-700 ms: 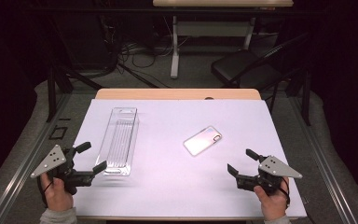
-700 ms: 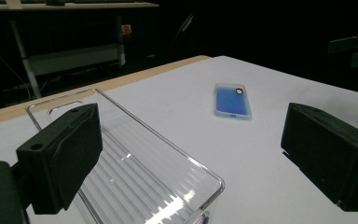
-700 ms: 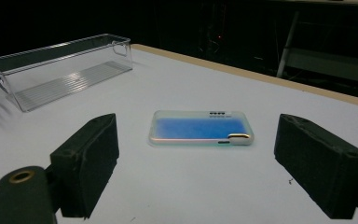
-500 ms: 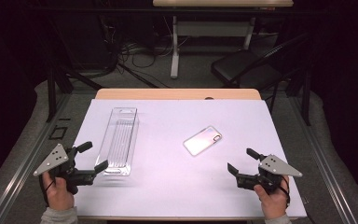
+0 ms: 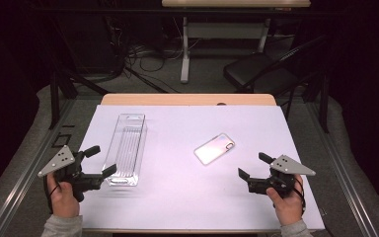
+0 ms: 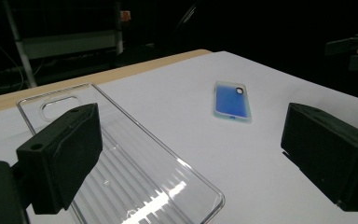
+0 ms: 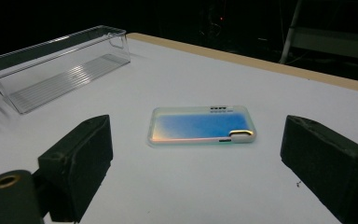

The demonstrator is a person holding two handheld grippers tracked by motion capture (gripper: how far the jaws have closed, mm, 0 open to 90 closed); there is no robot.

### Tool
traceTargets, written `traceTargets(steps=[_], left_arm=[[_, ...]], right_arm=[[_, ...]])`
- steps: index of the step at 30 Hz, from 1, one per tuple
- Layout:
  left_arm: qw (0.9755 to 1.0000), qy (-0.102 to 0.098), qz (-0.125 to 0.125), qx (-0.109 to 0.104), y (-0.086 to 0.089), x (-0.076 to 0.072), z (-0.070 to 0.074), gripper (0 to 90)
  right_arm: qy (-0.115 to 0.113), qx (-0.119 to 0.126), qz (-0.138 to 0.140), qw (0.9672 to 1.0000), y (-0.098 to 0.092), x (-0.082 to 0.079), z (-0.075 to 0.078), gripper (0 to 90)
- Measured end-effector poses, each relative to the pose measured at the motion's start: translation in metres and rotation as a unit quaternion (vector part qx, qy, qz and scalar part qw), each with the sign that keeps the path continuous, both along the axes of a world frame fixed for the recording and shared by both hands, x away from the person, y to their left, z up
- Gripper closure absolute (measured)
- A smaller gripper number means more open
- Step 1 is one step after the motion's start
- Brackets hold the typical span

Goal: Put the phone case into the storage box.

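One table (image 5: 177, 207) carries a white sheet and two loose things. The larger is one clear plastic tray (image 5: 126, 148), long and narrow, lying on the left part of the sheet with its near end just beside the left gripper (image 5: 103, 163); in the left gripper view the tray (image 6: 135, 177) runs up past the left jaw. The smaller is one phone (image 5: 215, 148), flat on the sheet right of the middle, well apart from the tray and ahead of the right gripper (image 5: 252, 166). Two grippers, one in each hand: both have their jaws spread wide with nothing between them.
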State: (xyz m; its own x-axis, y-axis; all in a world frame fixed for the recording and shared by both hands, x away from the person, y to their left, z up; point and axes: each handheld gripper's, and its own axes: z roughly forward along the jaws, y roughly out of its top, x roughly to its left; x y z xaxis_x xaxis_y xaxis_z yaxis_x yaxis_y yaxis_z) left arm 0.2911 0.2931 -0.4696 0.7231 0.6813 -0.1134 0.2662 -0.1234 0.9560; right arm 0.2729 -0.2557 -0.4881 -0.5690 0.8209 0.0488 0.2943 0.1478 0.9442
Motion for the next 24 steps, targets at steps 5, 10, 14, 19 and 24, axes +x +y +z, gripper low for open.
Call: traceTargets(steps=[5,10,14,19,24], left_arm=[[0.9999,0.013,-0.006,-0.005,-0.003,0.008,0.010,5.5],[0.9995,0.028,-0.013,-0.007,-0.005,0.021,0.020,2.7],[0.9991,0.040,-0.007,-0.009,-0.007,0.031,0.027,1.8],[0.9989,0.047,-0.004,-0.001,-0.010,0.041,0.033,1.4],[0.9985,0.055,0.002,-0.002,-0.012,0.051,0.041,0.9]], right_arm=[[0.016,-0.002,0.004,0.9999,0.001,0.005,0.004,5.8],[0.040,0.012,-0.002,0.9991,-0.002,0.016,0.005,4.4],[0.068,0.011,-0.005,0.9976,-0.003,0.027,0.007,2.7],[0.078,0.004,-0.007,0.9970,-0.003,0.036,0.012,2.7],[0.088,-0.013,-0.003,0.9960,0.001,0.047,0.022,2.7]])
